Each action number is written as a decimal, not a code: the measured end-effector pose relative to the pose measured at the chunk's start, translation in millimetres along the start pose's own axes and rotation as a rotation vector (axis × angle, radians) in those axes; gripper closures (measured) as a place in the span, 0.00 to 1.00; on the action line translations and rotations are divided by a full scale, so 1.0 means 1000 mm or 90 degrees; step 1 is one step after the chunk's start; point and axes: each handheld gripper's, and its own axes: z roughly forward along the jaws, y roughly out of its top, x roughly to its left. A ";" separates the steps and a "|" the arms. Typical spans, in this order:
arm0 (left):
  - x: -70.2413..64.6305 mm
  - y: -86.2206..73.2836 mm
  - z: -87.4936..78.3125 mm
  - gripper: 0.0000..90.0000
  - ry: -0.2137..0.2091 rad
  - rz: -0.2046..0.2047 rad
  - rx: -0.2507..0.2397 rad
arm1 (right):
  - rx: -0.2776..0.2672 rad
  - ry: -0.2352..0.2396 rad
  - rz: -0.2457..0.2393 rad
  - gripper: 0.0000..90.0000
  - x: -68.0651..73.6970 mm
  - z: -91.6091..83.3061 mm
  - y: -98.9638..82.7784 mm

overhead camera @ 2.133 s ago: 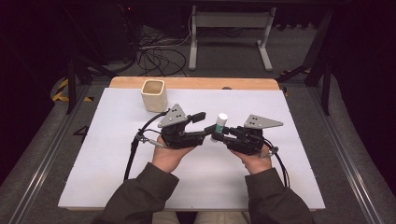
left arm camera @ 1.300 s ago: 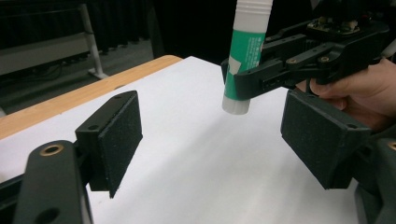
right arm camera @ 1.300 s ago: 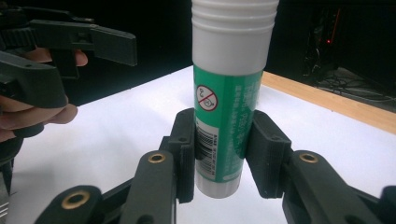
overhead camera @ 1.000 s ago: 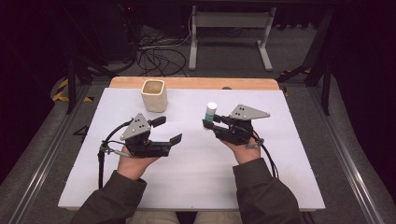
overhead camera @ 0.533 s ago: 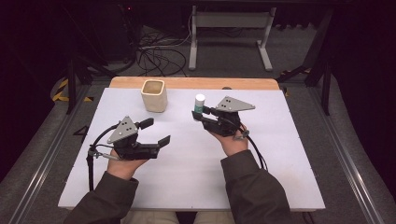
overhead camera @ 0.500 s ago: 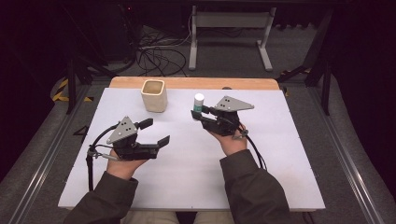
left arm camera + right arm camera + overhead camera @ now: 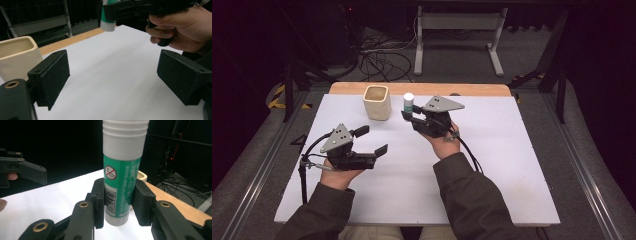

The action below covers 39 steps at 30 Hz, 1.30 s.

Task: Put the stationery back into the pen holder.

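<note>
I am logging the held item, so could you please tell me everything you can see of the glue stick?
The glue stick is a plastic-looking cylinder with a green printed label, a barcode, a small prohibition symbol and a white ribbed cap. It stands upright, clamped near its white base between the right gripper fingers, lifted clear of the white table beside the cream cup.

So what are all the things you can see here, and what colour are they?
glue stick: one, green with a white cap, upright, clamped in the right hand-held gripper above the board.
cup: one, cream, squarish, at the far edge of the board, left of the glue stick.
board: one, white, covering the table.
table edge: one, light wood, along the far side.
cables: several, black, on the floor beyond the table.
left hand-held gripper: one, black, jaws open and empty, near left.
right hand-held gripper: one, black, shut on the glue stick.
sleeves: two, dark olive, at the bottom.
</note>
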 end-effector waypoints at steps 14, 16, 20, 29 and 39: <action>0.011 0.002 -0.012 0.10 0.007 -0.017 -0.016 | 0.019 -0.026 -0.022 0.73 0.000 0.044 0.007; 0.012 0.002 -0.014 0.10 0.008 -0.016 -0.021 | 0.019 -0.026 -0.026 0.73 0.000 0.051 0.008; 0.014 0.002 -0.016 0.10 0.007 -0.019 -0.023 | 0.012 -0.031 -0.029 0.73 0.001 0.064 0.011; 0.017 0.003 -0.019 0.10 0.007 -0.019 -0.028 | -0.016 -0.024 0.006 0.73 -0.011 0.089 0.010; 0.019 0.001 -0.021 0.10 0.007 -0.020 -0.027 | -0.046 -0.006 0.047 0.73 -0.023 0.118 0.007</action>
